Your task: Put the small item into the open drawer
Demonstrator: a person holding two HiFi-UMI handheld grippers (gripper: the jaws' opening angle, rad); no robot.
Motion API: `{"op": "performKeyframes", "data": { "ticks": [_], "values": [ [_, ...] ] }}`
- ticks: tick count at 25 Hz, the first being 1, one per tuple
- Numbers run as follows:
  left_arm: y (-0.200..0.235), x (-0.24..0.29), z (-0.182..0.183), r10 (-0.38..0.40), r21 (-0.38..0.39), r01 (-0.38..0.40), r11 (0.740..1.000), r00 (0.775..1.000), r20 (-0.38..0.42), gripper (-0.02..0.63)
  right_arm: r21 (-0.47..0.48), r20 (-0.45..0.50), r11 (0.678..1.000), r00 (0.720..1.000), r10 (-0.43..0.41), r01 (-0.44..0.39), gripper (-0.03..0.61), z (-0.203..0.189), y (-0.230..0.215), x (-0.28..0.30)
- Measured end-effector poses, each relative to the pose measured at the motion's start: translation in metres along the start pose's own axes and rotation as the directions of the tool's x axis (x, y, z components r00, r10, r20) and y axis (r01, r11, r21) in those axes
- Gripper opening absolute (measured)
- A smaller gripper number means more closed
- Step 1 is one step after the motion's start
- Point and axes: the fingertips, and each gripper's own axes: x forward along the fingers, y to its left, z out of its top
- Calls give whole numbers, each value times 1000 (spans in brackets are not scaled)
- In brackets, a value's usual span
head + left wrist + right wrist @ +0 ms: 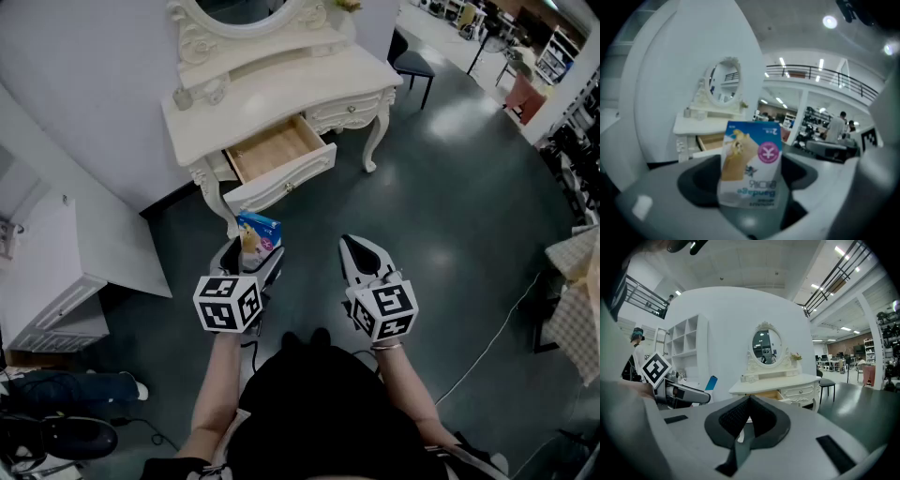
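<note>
The small item is a blue and white bandage box [258, 232] with a pink round mark [751, 164]. It stands upright between the jaws of my left gripper [251, 251], which is shut on it and holds it in the air. The cream dressing table [281, 84] stands ahead, its wooden drawer [277, 148] pulled open just beyond the box. In the left gripper view the drawer [710, 140] shows behind the box. My right gripper [354, 248] hovers beside the left one, shut and empty, its tips [749, 401] meeting and aimed at the table [773, 385].
A white cabinet [56, 281] stands to the left and a dark chair [412, 66] to the right of the table. A cable [497, 337] runs over the dark floor at the right. An oval mirror [763, 347] tops the table. People [836, 124] stand far off.
</note>
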Motion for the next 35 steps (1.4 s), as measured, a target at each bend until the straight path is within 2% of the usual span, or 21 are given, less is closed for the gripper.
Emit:
{"op": "performKeyframes", "data": {
  "ticks": [12, 18, 24, 30, 35],
  "values": [
    [-9, -2, 3, 26, 8, -26, 1000, 1000, 11, 405, 38, 4, 999, 999, 34, -34, 5, -1, -12, -8],
    [-16, -5, 1, 49, 38, -49, 998, 999, 4, 405, 50, 15, 997, 999, 52, -52, 5, 0, -17, -17],
    [-15, 2, 1, 78, 37, -78, 996, 997, -11, 405, 67, -10, 996, 998, 58, -57, 5, -9, -25, -14],
    [3, 33, 17, 71, 52, -70, 996, 997, -18, 405, 81, 6, 996, 999, 46, -46, 5, -1, -41, 15],
    [35, 74, 38, 60, 44, -59, 997, 998, -15, 405, 86, -1, 996, 1000, 27, -27, 5, 6, -59, 61]
  ]
}}
